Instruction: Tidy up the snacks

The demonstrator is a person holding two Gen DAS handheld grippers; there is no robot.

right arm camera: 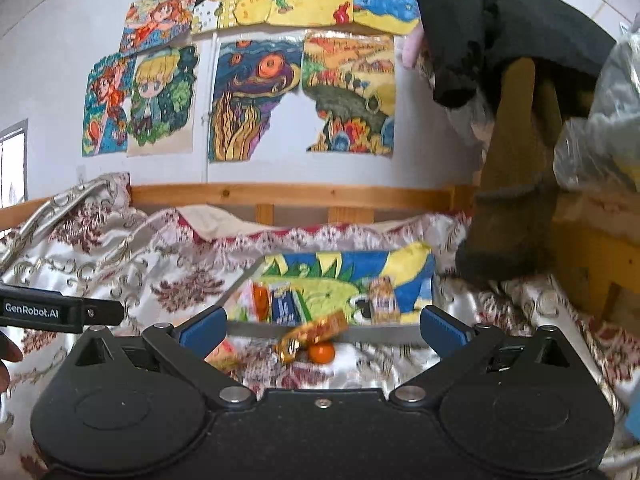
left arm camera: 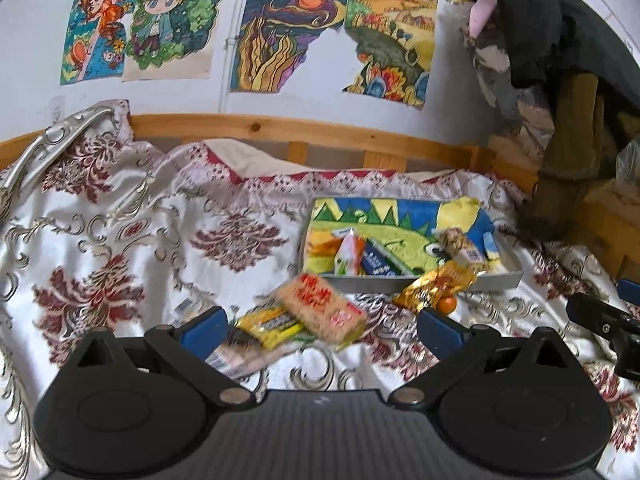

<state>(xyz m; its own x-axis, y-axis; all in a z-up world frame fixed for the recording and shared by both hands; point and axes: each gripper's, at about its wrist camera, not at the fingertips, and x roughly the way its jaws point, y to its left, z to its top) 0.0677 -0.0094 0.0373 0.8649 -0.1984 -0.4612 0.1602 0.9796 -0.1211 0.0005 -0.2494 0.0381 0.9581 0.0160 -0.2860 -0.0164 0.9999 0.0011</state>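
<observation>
The left gripper [left arm camera: 320, 330] stands spread wide, its blue pads [left arm camera: 204, 330] well apart and grasping nothing; between them, seen from the left wrist, lie a tan rice-cracker pack [left arm camera: 322, 306] with red lettering, tilted, and just at its 8 o'clock a yellow snack packet [left arm camera: 267, 326] that it partly overlaps; a blurred pale wrapper [left arm camera: 236, 356] lies at 7 o'clock of those, near the left pad. The right gripper [right arm camera: 322, 330] is likewise released, jaws wide, touching nothing; in the right wrist view a gold-foil packet [right arm camera: 314, 334] lies between the pads, with one small orange fruit [right arm camera: 321, 352] just beside it at 5 o'clock.

The tray [left arm camera: 500, 278], a shallow grey box lined with a bright drawing, sits on the floral bedspread [left arm camera: 120, 240] at 1 o'clock of the left gripper; the gold-foil packet leans against its near rim, and the fruit rests on the cloth just below. Inside the tray: one orange-and-white carton [left arm camera: 349, 256], one blue packet [left arm camera: 378, 262] beside it at 3 o'clock, one brown grainy bar [left arm camera: 460, 246] toward the right end; other pieces there are too blurred to count. Loose on the bedspread: three packs near the left gripper, one gold packet, one fruit.

On the wall at 12 o'clock hang several children's paintings [left arm camera: 292, 32]; a wooden bed rail [left arm camera: 280, 128] runs beneath them.
</observation>
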